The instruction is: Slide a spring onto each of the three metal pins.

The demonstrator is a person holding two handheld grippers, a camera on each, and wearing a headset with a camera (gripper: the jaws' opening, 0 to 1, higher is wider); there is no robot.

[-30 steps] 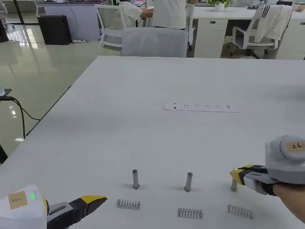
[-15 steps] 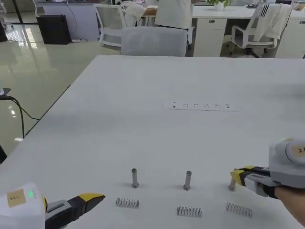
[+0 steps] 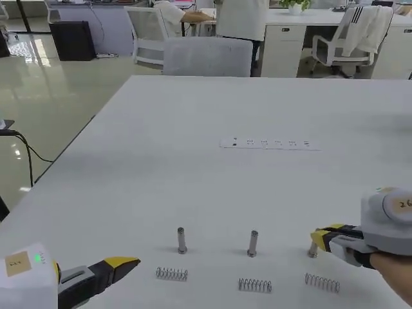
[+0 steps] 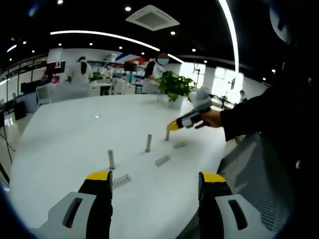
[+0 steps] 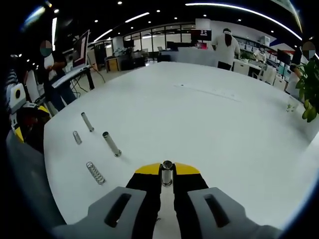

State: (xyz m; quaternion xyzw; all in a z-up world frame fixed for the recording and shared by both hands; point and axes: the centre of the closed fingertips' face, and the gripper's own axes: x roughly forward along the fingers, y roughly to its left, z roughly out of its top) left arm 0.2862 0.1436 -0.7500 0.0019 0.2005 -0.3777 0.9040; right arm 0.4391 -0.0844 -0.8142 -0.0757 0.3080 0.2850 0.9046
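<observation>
L gripper: jaws apart, holding 0 | R gripper: jaws squeeze 1 pin | 2 more pins + springs: left of R jaws

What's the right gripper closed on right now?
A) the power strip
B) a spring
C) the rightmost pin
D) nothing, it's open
C: in the right gripper view the right gripper has its jaws pinched on the rightmost pin, while the spring in front of it lies free on the table.
</observation>
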